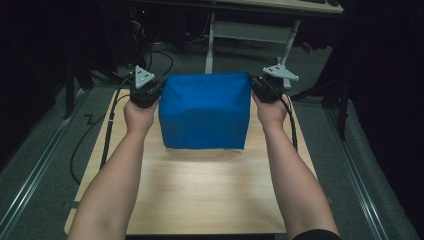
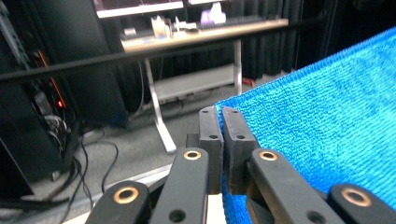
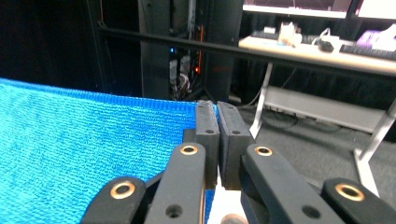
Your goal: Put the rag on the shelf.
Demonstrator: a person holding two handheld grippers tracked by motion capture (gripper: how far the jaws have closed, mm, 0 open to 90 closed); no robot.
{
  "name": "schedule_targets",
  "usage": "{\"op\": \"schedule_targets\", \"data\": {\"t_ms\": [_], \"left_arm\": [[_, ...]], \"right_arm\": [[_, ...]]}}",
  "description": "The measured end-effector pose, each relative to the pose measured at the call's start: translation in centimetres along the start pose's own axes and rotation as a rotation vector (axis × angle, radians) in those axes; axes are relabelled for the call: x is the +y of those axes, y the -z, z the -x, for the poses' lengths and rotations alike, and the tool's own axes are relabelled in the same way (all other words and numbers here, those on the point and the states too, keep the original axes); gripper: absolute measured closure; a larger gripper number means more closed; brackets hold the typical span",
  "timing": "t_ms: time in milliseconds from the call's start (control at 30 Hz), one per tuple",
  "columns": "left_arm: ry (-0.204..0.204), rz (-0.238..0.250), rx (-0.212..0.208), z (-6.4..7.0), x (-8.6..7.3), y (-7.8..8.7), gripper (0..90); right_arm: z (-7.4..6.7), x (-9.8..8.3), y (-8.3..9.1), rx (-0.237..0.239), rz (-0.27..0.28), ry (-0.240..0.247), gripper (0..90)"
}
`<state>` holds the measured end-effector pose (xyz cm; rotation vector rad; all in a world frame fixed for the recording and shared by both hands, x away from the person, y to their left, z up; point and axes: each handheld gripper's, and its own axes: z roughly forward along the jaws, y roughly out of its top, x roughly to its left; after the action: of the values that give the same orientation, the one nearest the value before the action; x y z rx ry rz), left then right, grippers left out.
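Note:
A blue cloth hangs stretched between my two grippers above the far half of the wooden table, its lower edge near the tabletop. My left gripper is shut on the cloth's upper left corner. In the left gripper view the jaws pinch the blue cloth at its corner. My right gripper is shut on the upper right corner. The right gripper view shows its jaws closed over the edge of the blue cloth.
A desk with white legs stands beyond the table, with cables on the floor. Dark equipment racks stand behind. The near half of the tabletop lies bare between the person's forearms.

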<state>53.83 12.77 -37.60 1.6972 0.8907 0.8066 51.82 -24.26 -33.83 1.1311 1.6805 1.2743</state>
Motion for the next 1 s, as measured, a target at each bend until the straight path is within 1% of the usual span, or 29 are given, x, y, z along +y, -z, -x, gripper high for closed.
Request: {"op": "schedule_targets", "data": {"t_ms": [67, 100, 167, 200, 233, 267, 300, 367, 400, 433, 467, 600, 667, 700, 733, 800, 1000], "left_arm": [[0.01, -0.053, -0.019, 0.0, -1.0, -0.9, 87.9], [0.019, -0.068, -0.028, 0.0, -1.6, -1.2, 87.9], [0.047, -0.09, -0.052, -0.1, -2.8, -1.6, 87.9], [0.054, -0.106, -0.06, 0.0, -3.3, -1.6, 87.9], [0.054, -0.111, -0.064, 0.2, -3.8, -1.6, 87.9], [0.051, -0.119, -0.07, 0.4, -4.4, -1.6, 87.9], [0.052, -0.135, -0.075, 0.5, -4.9, -1.7, 87.9], [0.057, -0.156, -0.086, 0.7, -6.0, -1.8, 87.9], [0.065, -0.165, -0.098, 0.9, -6.9, -1.8, 87.9], [0.065, -0.165, -0.098, 0.9, -6.9, -1.8, 87.9], [0.069, -0.169, -0.102, 0.9, -7.2, -1.8, 87.9], [0.09, -0.181, -0.13, 1.1, -8.3, -1.7, 87.9], [0.106, -0.185, -0.148, 1.2, -8.7, -1.7, 87.9], [0.113, -0.198, -0.158, 1.4, -8.9, -1.7, 87.8], [0.109, -0.208, -0.168, 1.5, -9.1, -1.8, 87.7], [0.108, -0.206, -0.172, 2.0, -9.4, -1.8, 87.7], [0.145, -0.214, -0.188, 2.5, -10.5, -1.8, 87.4]], "right_arm": [[0.0, -0.8, -0.4, -0.006, -0.02, 0.003, 88.7], [0.1, -1.3, -0.7, -0.002, -0.033, 0.005, 88.7], [0.3, -2.6, -1.1, 0.001, -0.064, 0.003, 88.7], [0.4, -4.0, -1.4, 0.007, -0.094, 0.001, 88.7], [0.4, -4.0, -1.4, 0.007, -0.094, 0.001, 88.7], [0.4, -5.4, -1.6, 0.009, -0.13, -0.001, 88.7], [0.4, -5.4, -1.6, 0.009, -0.13, -0.001, 88.7], [0.5, -6.8, -1.9, 0.019, -0.158, -0.016, 88.7], [0.5, -7.9, -2.1, 0.026, -0.18, -0.029, 88.7], [0.5, -7.9, -2.1, 0.026, -0.18, -0.029, 88.7], [0.4, -8.4, -2.2, 0.029, -0.189, -0.034, 88.7], [-0.1, -10.0, -2.3, 0.045, -0.211, -0.048, 88.7], [-0.3, -10.6, -2.2, 0.052, -0.219, -0.065, 88.6], [-0.4, -10.8, -2.1, 0.055, -0.22, -0.062, 88.6], [-0.6, -11.3, -2.0, 0.061, -0.227, -0.079, 88.6], [-0.7, -11.5, -2.0, 0.061, -0.233, -0.084, 88.6], [-1.3, -12.3, -1.6, 0.069, -0.258, -0.083, 88.6]]}}
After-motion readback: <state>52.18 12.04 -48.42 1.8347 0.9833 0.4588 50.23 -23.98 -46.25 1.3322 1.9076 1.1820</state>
